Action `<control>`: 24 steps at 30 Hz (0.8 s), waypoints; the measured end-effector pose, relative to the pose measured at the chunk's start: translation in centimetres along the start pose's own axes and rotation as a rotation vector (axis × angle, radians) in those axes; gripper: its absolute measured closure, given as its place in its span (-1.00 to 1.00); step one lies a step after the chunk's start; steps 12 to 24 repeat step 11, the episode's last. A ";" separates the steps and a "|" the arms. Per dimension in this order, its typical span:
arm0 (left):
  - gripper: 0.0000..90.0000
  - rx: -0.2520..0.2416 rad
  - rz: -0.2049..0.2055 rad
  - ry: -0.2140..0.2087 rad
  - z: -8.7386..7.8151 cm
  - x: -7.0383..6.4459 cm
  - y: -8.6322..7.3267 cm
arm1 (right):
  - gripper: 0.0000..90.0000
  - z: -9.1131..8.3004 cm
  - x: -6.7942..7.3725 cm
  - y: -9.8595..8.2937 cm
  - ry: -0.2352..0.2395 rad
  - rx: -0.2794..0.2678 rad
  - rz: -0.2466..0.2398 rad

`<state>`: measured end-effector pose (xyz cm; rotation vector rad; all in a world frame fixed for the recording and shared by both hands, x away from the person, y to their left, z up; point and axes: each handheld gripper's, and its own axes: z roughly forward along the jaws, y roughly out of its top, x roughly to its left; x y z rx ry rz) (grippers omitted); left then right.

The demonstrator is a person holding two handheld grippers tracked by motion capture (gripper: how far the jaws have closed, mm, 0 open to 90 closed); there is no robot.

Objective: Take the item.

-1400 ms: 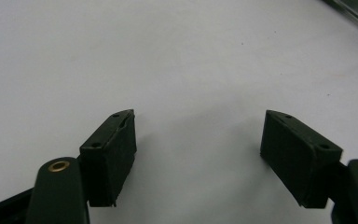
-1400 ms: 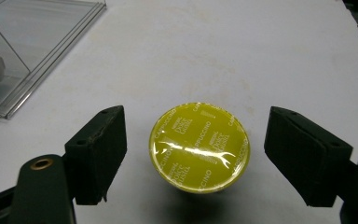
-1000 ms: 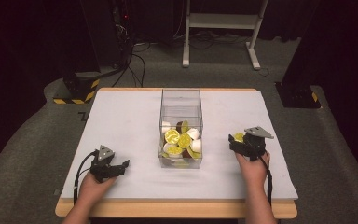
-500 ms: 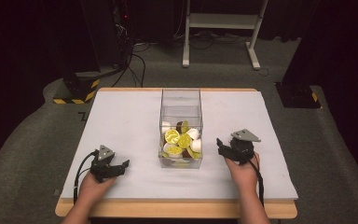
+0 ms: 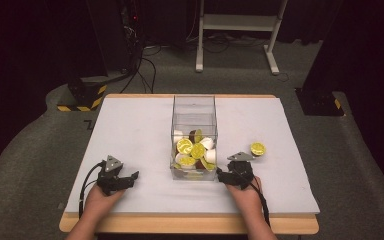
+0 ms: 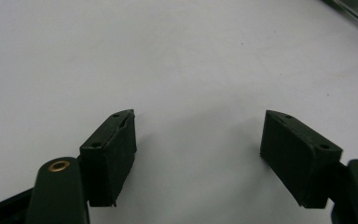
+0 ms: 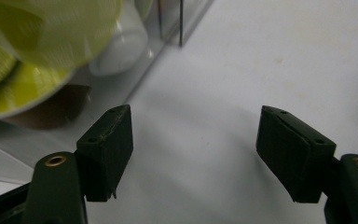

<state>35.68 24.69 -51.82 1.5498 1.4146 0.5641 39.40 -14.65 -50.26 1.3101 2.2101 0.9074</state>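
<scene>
A clear plastic box [image 5: 194, 107] stands mid-table, filled with several yellow lemon halves [image 5: 184, 146], white pieces and brown pieces. One lemon half [image 5: 258, 148] lies alone on the white table to the box's right. My right gripper [image 5: 223, 176] rests open beside the box's near right corner, away from that lemon half. In the right gripper view [image 7: 193, 149] the jaws stand wide apart over bare table, with the box wall [image 7: 135, 88] and yellow fruit [image 7: 51, 32] at the upper left. My left gripper [image 5: 129, 177] sits open at the near left, its jaws [image 6: 198, 149] spread over bare table.
The white table surface [image 5: 130, 130] ends at a wooden front edge [image 5: 180, 224]. Beyond the table lie dark floor, cables [image 5: 145, 65], a white stand [image 5: 237, 30] and yellow-black striped bases [image 5: 82, 95].
My right gripper has moved left and toward me, from beside the lone lemon half to the box's near right corner, uncovering that lemon half. The left gripper has stayed still.
</scene>
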 end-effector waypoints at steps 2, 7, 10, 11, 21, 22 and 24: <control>-0.40 0.000 0.000 0.000 0.0 0.0 0.0 | -0.43 0.0 0.0 0.0 -0.001 0.002 -0.002; -0.40 0.000 0.000 0.000 0.0 0.0 0.0 | -0.43 0.1 0.0 -0.2 -0.004 -0.009 0.009; -0.40 0.000 0.001 0.000 0.0 0.0 0.0 | -0.45 0.0 0.1 -0.2 -0.006 -0.009 0.011; -0.40 0.000 0.000 0.000 0.0 0.0 0.0 | -0.47 0.1 0.0 -0.2 -0.010 -0.009 0.012; -0.40 0.000 0.000 0.000 0.0 0.0 0.0 | -0.47 0.1 0.0 -0.2 -0.010 -0.009 0.012; -0.40 0.000 0.000 0.000 0.0 0.0 0.0 | -0.47 0.1 0.0 -0.2 -0.010 -0.009 0.012; -0.40 0.000 0.000 0.000 0.0 0.0 0.0 | -0.47 0.1 0.0 -0.2 -0.010 -0.009 0.012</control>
